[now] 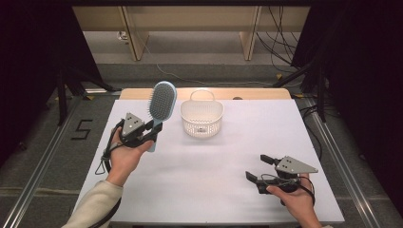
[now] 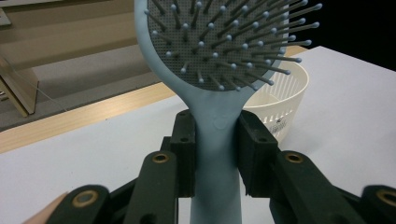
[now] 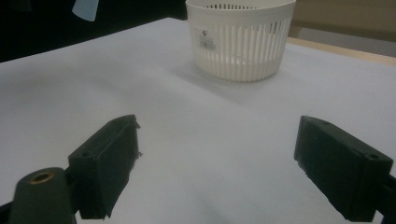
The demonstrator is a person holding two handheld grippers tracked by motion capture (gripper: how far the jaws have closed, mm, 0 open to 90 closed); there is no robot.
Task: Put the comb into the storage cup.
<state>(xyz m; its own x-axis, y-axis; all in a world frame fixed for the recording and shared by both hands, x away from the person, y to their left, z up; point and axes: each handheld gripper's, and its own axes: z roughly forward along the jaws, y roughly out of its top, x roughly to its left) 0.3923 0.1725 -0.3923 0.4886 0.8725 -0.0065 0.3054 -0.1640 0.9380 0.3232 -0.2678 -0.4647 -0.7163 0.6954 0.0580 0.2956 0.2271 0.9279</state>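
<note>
While the hairbrush hangs in the air: both hands are poised over the white tabletop (image 1: 214, 190)
Left gripper (image 1: 154, 129): raised near the tabletop's left edge, jaws pinched on the pale blue hairbrush (image 1: 160, 104)
Grip, up close: in the left gripper view the two black pads clamp the brush's neck from either side, just below the head, one pad (image 2: 184, 140) pressed on its left flank and the other on its right
Hairbrush: lifted clear of the tabletop, handle running down between the pads and out past them, oval head standing above the fingertips, grey bristle cushion facing the gripper's camera
Brush versus basket: its head sits just left of the white slotted basket (image 1: 202, 118), apart from it
Basket: upright near the middle of the tabletop's far edge, handle loop at its back rim
Right gripper (image 1: 259, 167): low near the tabletop's near right corner, jaws spread wide with bare tabletop between them, pointing left
Right gripper view: both black pads apart, the basket (image 3: 240, 39) well ahead of them
</note>
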